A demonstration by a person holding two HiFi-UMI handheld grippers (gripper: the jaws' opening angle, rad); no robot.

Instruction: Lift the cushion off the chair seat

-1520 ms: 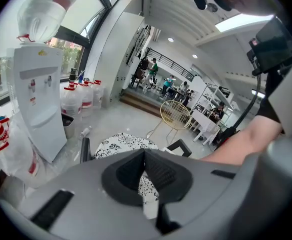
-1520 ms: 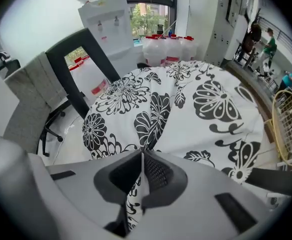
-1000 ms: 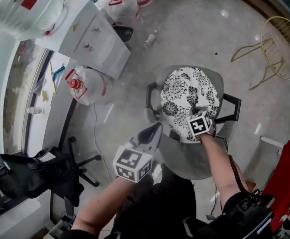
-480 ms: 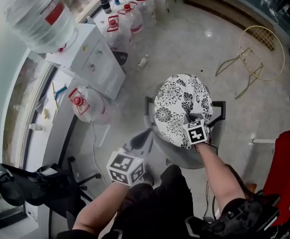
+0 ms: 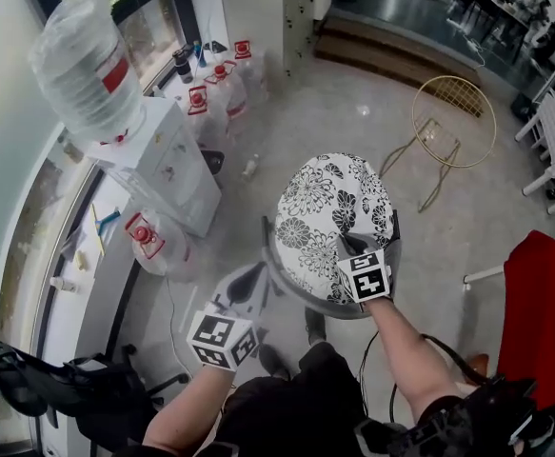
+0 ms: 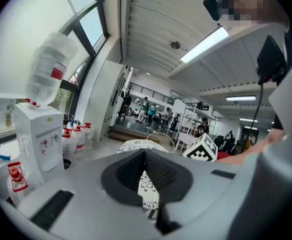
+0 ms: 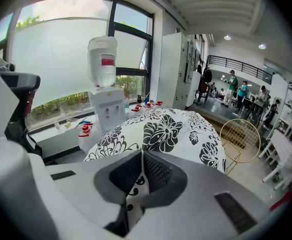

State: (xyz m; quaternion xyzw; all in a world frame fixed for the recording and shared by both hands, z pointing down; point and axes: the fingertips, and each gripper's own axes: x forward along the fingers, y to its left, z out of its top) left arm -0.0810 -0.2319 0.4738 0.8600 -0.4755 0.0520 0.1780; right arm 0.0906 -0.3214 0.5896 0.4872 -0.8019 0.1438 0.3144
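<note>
Grey polished floor (image 5: 353, 112) fills the head view, with a water dispenser (image 5: 168, 165) carrying an inverted bottle (image 5: 85, 60) at the left and a gold wire chair (image 5: 453, 112) at the upper right. The cushion (image 5: 329, 212), round and white with a black floral print, is held over the chair (image 5: 327, 310), whose grey seat rim shows only under the cushion's near edge. The left gripper (image 5: 255, 276) grips the cushion's near-left edge; in the left gripper view its jaws are pressed together on a fold of the printed fabric. The right gripper (image 5: 346, 244) grips the near-right edge; in the right gripper view its jaws are likewise clamped on printed fabric, and the cushion's top spreads out beyond them. Both grippers lie at the cushion's near side, well apart from each other.
</note>
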